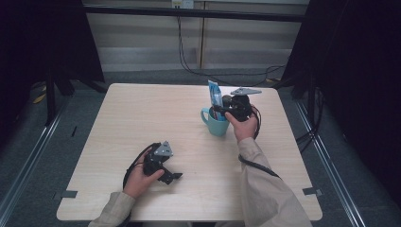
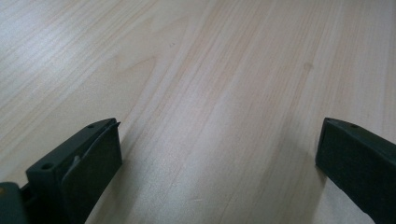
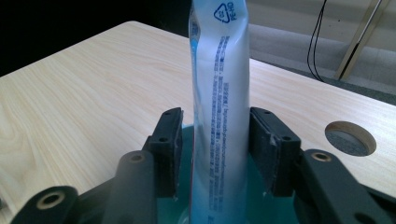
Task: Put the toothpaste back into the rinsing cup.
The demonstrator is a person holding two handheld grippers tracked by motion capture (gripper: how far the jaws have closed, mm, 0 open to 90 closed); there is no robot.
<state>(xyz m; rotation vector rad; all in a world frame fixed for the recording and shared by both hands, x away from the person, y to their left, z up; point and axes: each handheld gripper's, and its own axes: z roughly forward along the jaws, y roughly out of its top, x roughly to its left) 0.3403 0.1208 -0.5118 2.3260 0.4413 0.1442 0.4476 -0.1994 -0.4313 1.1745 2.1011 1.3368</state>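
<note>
Teal mug [image 1: 216, 124] holds tube [image 3: 219, 112] w/ right tongs [image 3: 215, 149] parted beside it (pads off); left tongs [image 2: 217, 158] wide open.

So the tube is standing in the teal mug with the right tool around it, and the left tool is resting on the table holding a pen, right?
Not quite: the left tool holds nothing. The left gripper view shows its jaws wide apart over bare table. The rest is right: tube upright in the mug, right tool around it.

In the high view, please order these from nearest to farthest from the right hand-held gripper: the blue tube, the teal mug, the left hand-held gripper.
1. Blue tube: between the jaws of the right hand-held gripper, standing in the mug.
2. Teal mug: just below that gripper.
3. Left hand-held gripper: far off, at the table's near left.
</note>
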